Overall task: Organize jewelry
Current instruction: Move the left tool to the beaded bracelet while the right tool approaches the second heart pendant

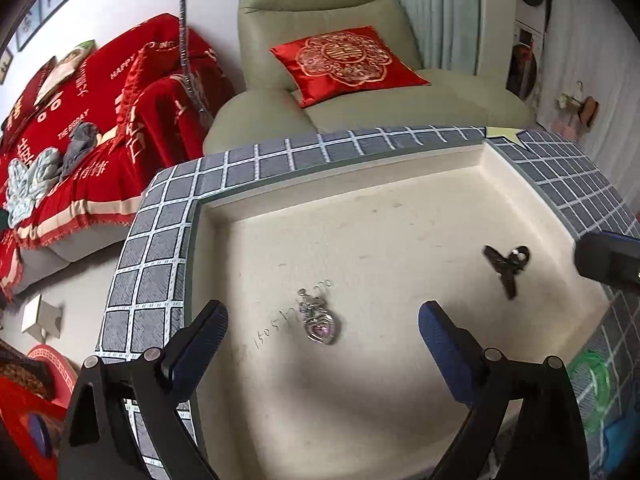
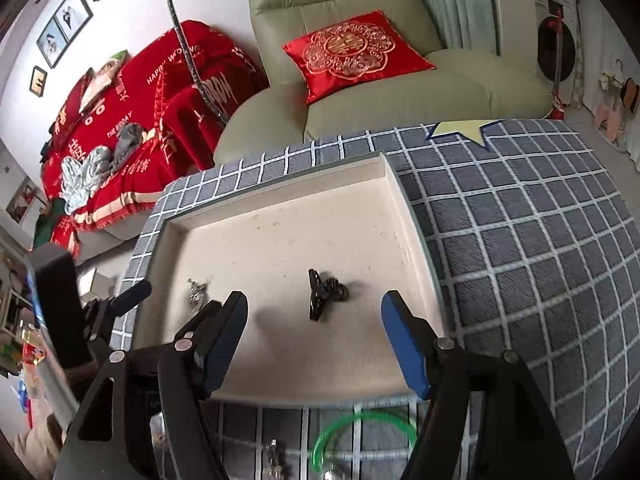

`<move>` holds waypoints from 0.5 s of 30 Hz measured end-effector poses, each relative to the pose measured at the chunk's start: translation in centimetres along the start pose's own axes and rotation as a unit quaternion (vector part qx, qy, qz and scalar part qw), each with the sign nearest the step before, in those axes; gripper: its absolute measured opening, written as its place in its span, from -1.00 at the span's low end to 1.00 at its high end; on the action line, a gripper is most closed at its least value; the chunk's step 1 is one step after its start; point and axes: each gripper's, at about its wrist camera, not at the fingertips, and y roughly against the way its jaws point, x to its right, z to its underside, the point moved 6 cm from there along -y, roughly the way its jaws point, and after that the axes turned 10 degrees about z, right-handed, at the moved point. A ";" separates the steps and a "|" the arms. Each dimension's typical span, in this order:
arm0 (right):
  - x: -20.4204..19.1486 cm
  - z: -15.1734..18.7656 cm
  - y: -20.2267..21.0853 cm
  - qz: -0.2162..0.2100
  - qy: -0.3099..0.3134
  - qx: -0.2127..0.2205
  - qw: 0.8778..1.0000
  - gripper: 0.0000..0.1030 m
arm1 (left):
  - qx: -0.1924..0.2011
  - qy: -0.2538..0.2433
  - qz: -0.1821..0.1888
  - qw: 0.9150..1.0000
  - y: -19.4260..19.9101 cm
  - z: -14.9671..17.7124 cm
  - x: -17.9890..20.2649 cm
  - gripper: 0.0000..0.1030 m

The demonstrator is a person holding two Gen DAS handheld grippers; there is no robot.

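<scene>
The left claw (image 1: 323,322) is spread wide apart and holds nothing. It hangs over a shallow cream tray (image 1: 400,216). Right between its two blue pads, lying on the tray floor, is a small silver pendant (image 1: 320,320) with a pink heart stone. The pads do not touch it.

The right claw (image 2: 314,344) is apart too, and it is empty. It points down at the same tray (image 2: 280,236). A little black hair clip (image 2: 326,294) lies on the tray just past its tips, a bit nearer the left pad than the right one. The clip is free and nothing presses on it.

In the right claw's view the pendant (image 2: 197,295) sits near the left side of the tray, well apart from the clip, and the left claw's blue pad (image 2: 132,298) shows just beside it. In the left claw's view the clip (image 1: 506,266) lies toward the right side of the tray, with a bit of the right claw's black body (image 1: 608,262) near it at the edge of the view.

The tray rests on a bench with a grey cloth with white squares (image 2: 520,240). A green ring (image 2: 360,428) lies on the cloth in front of the tray. Behind the bench stands a pale green armchair (image 2: 400,88) with a red cushion (image 2: 356,52) on it.
</scene>
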 end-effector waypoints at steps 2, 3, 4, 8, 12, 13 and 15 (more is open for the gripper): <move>0.3 0.6 1.4 -0.005 -0.011 0.006 1.000 0.48 | 0.011 -0.005 -0.003 1.000 1.2 -0.2 0.2 1.00; 0.6 1.0 2.0 -0.009 -0.016 0.009 1.000 0.54 | 0.018 -0.006 -0.002 1.000 1.9 -0.2 0.3 1.00; 0.7 1.2 2.5 -0.011 -0.021 0.012 1.000 0.60 | 0.024 -0.006 0.000 1.000 2.5 -0.2 0.4 1.00; 1.5 3.0 5.2 -0.027 -0.038 0.024 0.999 0.89 | 0.047 -0.018 0.020 0.999 6.2 0.5 1.0 1.00; 2.3 4.6 7.7 -0.028 -0.044 0.046 0.998 0.99 | 0.047 -0.020 0.049 0.997 9.1 2.4 1.8 1.00; 2.4 5.1 8.2 -0.030 -0.044 0.045 0.998 0.99 | 0.046 -0.018 0.055 0.997 9.7 3.1 1.9 1.00; 2.7 6.3 9.0 -0.028 -0.042 0.037 0.998 1.00 | 0.039 -0.021 0.065 0.997 10.8 4.8 2.3 1.00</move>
